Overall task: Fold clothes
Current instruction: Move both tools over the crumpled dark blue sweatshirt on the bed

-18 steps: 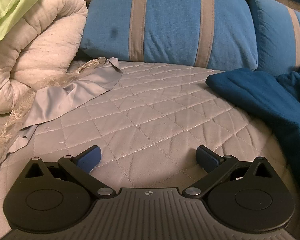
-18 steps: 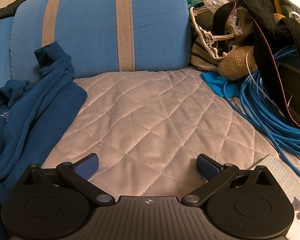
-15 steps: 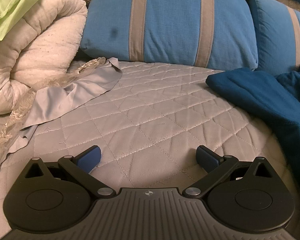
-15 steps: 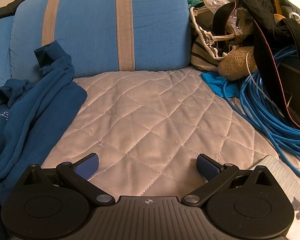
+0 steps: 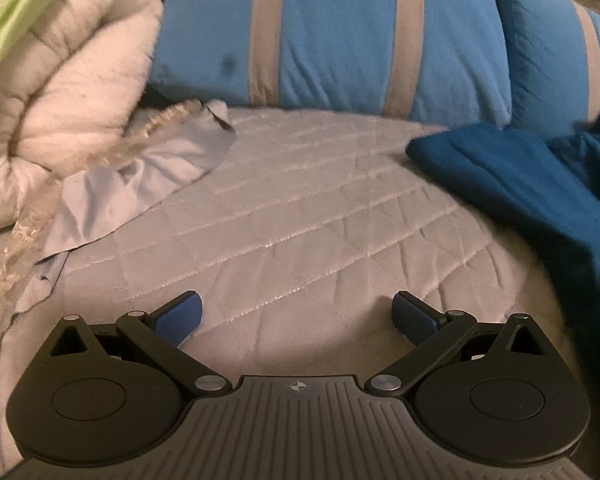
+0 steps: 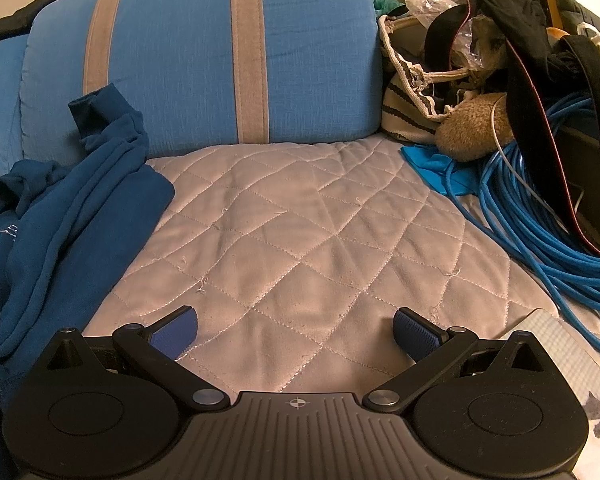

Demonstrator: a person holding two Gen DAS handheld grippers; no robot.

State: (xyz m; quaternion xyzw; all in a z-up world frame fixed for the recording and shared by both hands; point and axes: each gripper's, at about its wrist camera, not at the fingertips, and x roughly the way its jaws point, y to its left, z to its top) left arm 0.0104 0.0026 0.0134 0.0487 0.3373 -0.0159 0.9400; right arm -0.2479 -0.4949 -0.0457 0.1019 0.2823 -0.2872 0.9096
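Note:
A dark blue garment [image 5: 540,184] lies crumpled on the quilted bed cover [image 5: 300,220], at the right in the left wrist view and at the left in the right wrist view [image 6: 60,224], one sleeve cuff resting against a pillow. A pale grey cloth [image 5: 140,188] lies at the left of the left wrist view. My left gripper [image 5: 298,312] is open and empty above bare quilt between the two. My right gripper [image 6: 296,326] is open and empty over bare quilt [image 6: 300,220], right of the blue garment.
Blue pillows with beige stripes [image 5: 340,32] [image 6: 204,52] line the back. A rolled white comforter [image 5: 60,92] with a green cloth [image 5: 8,4] sits at left. At the far right are coiled blue cable [image 6: 540,216], a woven bag [image 6: 408,92], a plush toy [image 6: 472,128] and black straps [image 6: 532,92].
The left wrist view is now blurred and shifted slightly, so the left gripper is moving a little. The right gripper and the clothes have not moved.

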